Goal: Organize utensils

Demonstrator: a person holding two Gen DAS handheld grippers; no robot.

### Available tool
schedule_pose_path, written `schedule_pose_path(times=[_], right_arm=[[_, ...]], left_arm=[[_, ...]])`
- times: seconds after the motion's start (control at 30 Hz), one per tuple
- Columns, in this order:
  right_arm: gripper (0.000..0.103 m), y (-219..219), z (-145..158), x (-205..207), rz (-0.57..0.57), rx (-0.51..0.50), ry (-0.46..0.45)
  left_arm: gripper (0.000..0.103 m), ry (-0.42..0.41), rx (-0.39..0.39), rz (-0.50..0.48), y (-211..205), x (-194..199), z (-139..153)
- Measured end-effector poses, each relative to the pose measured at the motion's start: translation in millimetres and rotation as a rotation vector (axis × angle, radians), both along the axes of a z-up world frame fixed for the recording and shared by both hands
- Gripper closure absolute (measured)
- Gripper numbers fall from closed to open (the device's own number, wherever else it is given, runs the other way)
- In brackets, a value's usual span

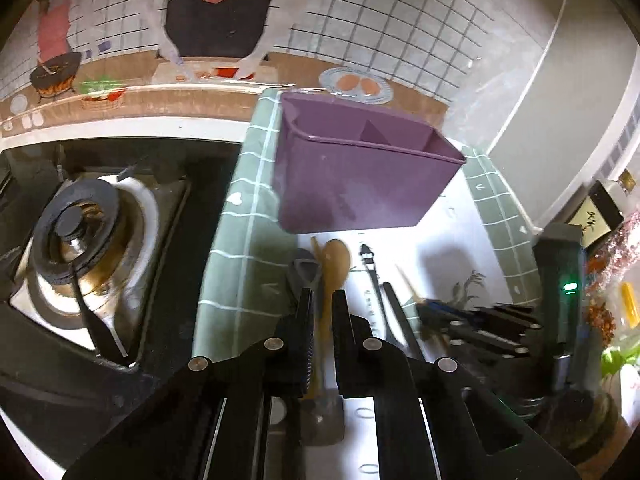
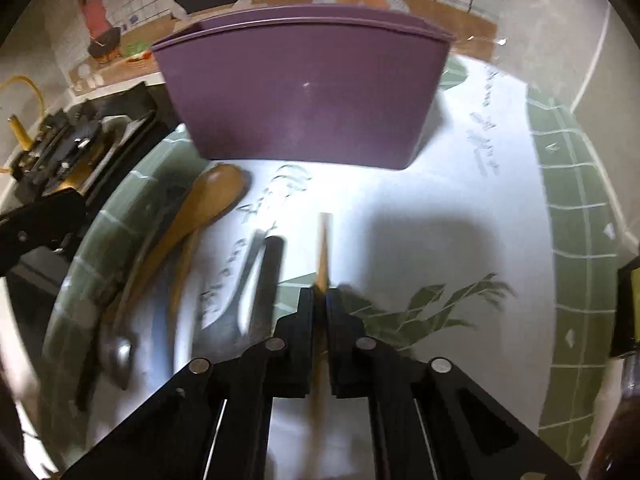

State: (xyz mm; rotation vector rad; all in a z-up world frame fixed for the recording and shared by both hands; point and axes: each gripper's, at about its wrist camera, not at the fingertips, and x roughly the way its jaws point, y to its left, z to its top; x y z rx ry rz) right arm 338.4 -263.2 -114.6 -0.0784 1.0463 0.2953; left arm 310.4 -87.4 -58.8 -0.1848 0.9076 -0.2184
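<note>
A purple divided utensil holder (image 1: pixel 360 172) stands on the white and green mat; it also shows in the right wrist view (image 2: pixel 304 92). My left gripper (image 1: pixel 322 300) hangs open over a wooden spoon (image 1: pixel 334 264) and a grey utensil (image 1: pixel 306 272), holding nothing. Black utensils (image 1: pixel 374 280) lie to the right of the spoon. My right gripper (image 2: pixel 320 296) is shut on a wooden chopstick (image 2: pixel 323 248) that points toward the holder. The wooden spoon (image 2: pixel 200 208) and a black utensil (image 2: pixel 264 276) lie to its left. The right gripper also shows in the left wrist view (image 1: pixel 480 320).
A gas stove burner (image 1: pixel 76 232) sits left of the mat (image 1: pixel 240 248). A tiled wall with a cartoon sticker stands behind the holder. A dark box (image 1: pixel 600 212) and packets stand at the right edge.
</note>
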Motion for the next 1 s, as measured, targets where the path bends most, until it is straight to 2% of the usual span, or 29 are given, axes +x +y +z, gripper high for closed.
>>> schedule_pose_path(times=[0.17,0.23,0.3,0.4,0.5,0.6,0.67,0.77,0.87,0.9,1.0], right_arm=[[0.097,-19,22,-15,-0.020,0.046,-0.029],[0.097,-30,28,-24,-0.037,0.078,-0.028],[0.097,-37,29,-28,-0.044,0.105,-0.022],[0.097,-44,28,-34,-0.055,0.141,-0.009],[0.097,-43,29,-38,-0.054,0.145,-0.011],[0.097,-42,29,-41,-0.048,0.150,-0.013],[0.097,-41,31,-42,-0.048,0.142,-0.020],[0.097,-39,35,-44,-0.044,0.140,-0.032],[0.097,-37,44,-45,-0.037,0.152,-0.056],[0.097,-37,47,-47,-0.032,0.158,-0.067],[0.097,-38,57,-53,-0.022,0.177,-0.101]], left_arm=[[0.091,0.077,-0.019,0.009,12,-10,-17],[0.078,0.091,-0.021,-0.018,9,-17,-24],[0.071,0.093,-0.010,-0.034,4,-25,-30],[0.067,0.108,-0.006,-0.064,-6,-29,-38],[0.062,0.135,0.034,-0.041,-13,-15,-44],[0.061,0.146,0.092,-0.033,-20,3,-46],[0.061,0.183,0.145,-0.043,-27,19,-51],[0.067,0.192,0.173,-0.070,-34,33,-55],[0.087,0.140,0.134,-0.072,-31,28,-41],[0.097,0.112,0.113,-0.072,-29,22,-33],[0.097,0.027,0.077,-0.057,-22,-3,-5]])
